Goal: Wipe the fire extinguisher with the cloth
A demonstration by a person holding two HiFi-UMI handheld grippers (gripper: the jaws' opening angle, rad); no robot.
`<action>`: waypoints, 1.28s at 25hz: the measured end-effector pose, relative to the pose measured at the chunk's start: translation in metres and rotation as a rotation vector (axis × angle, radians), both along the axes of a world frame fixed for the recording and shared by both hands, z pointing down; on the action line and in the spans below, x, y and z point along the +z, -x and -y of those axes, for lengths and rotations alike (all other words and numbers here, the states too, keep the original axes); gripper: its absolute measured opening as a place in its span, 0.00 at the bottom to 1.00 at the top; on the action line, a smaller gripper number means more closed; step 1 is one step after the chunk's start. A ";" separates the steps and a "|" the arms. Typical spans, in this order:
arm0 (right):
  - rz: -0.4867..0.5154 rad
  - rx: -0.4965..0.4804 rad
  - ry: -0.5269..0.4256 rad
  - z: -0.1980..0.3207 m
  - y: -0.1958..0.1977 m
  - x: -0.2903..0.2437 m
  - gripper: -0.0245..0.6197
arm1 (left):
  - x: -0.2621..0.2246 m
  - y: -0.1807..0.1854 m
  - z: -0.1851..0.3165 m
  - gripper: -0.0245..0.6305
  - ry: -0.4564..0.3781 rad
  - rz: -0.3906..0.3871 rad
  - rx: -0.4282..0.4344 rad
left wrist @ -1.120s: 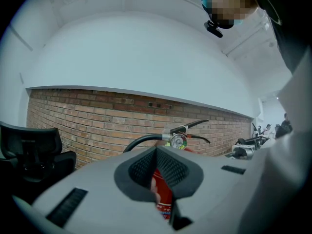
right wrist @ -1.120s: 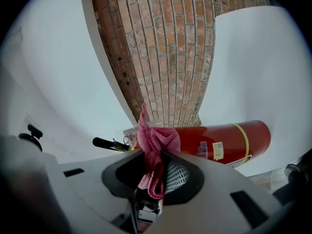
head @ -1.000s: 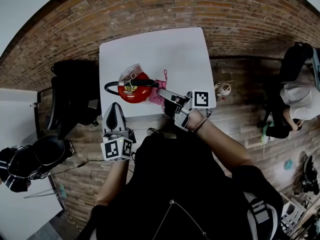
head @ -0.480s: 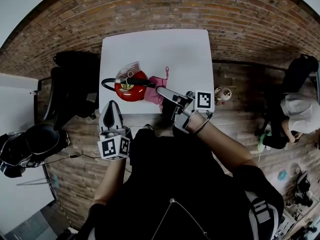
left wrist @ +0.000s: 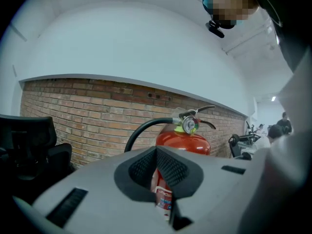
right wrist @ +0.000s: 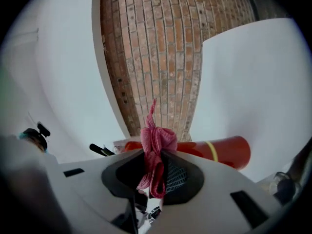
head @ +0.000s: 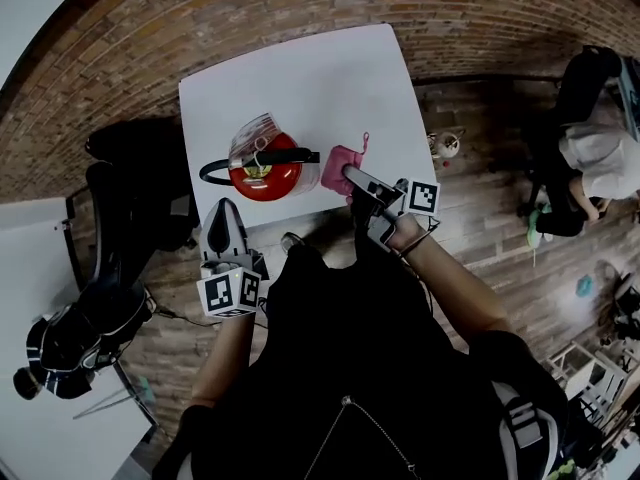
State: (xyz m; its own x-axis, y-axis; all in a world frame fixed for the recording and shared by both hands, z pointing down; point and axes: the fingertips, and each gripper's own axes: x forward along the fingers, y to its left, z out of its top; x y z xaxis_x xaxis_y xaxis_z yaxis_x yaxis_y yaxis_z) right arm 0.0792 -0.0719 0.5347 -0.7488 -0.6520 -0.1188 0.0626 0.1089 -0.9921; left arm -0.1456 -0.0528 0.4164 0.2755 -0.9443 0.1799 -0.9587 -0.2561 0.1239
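Being squeezed by the jaws of the right gripper point(head: 350, 173), the cloth point(head: 340, 164) is being slid farther round the fire extinguisher's point(head: 268, 176) side, so wiping seems started. The left gripper point(head: 225, 208) is being kept closed and empty.

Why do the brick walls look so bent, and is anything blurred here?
Head view: the wide lens bows the brick wall into an arc and blackens the corners. Left gripper view: the fire extinguisher is crisp, while the jaws close to the camera look soft. Right gripper view: the brick courses curve, and the cloth is sharp.
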 end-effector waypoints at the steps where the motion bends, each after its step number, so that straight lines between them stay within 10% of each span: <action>1: -0.039 0.014 0.017 -0.005 0.001 0.020 0.19 | 0.002 0.002 0.000 0.08 0.009 0.000 0.022; 11: -0.189 0.144 0.262 -0.039 0.037 0.168 0.19 | 0.024 0.020 0.000 0.08 0.070 0.028 0.183; 32: -0.306 0.225 0.331 -0.029 0.077 0.259 0.19 | 0.042 0.046 0.008 0.08 0.101 0.056 0.306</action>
State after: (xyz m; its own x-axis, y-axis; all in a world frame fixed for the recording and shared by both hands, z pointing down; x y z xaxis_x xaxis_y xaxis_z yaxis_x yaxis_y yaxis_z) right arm 0.0020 -0.0424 0.7938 -0.5537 -0.7669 0.3244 -0.2254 -0.2370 -0.9450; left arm -0.1918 -0.0610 0.4587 0.5308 -0.7960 0.2909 -0.8452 -0.5225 0.1126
